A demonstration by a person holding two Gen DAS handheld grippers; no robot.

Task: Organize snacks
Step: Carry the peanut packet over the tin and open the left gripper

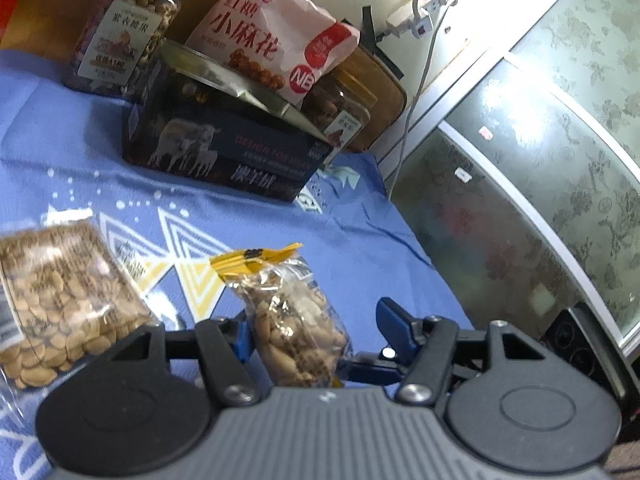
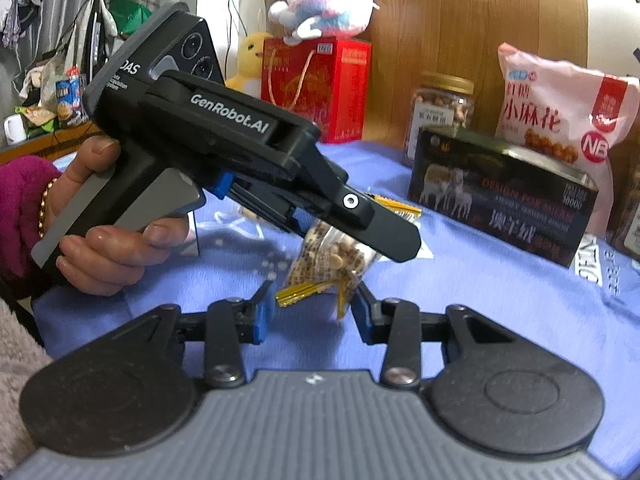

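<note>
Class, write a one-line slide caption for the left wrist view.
Left claw open around a small nut packet on the blue cloth, with a dark box and pink snack bag behind.

A blue cloth printed with white and yellow triangles [image 1: 248,216] covers the surface. On it stand a dark rectangular box printed with white sheep [image 1: 224,148], two clear plastic nut jars with gold lids [image 1: 124,32] [image 1: 344,114] and a red gift box [image 2: 316,88]. A clear flat bag of pale beans [image 1: 60,304] lies on the cloth nearby.
</note>
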